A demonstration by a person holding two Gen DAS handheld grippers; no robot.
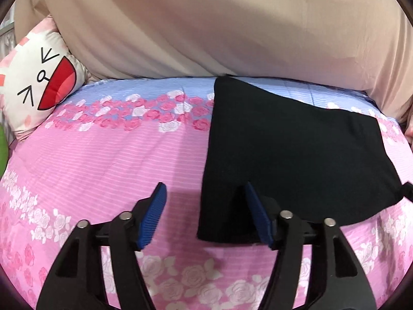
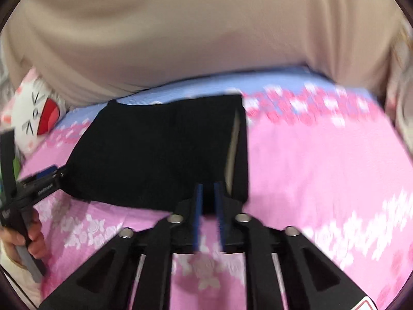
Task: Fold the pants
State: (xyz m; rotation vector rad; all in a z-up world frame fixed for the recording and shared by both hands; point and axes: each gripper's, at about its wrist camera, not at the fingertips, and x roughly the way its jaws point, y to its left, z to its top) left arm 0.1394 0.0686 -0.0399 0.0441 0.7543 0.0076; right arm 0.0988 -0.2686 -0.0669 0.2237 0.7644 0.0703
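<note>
Pants [image 1: 289,155] folded into a black packet on my pink floral bedsheet [image 1: 103,160]

My left gripper [image 1: 205,193] gapes wide at the near corner, gripping nothing; my right gripper [image 2: 207,196] is narrowed over the near edge (whether it pinches cloth, I cannot tell). I would pinch both near corners squarely and carry them over together, keeping edges aligned

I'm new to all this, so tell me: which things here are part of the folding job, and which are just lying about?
Part of the job:
- black pants
- left gripper, fingers apart
- right gripper, fingers close together at the pants' edge

Just lying about:
- cartoon-face pillow
- flowered bedsheet, the work surface
- beige curtain
</note>
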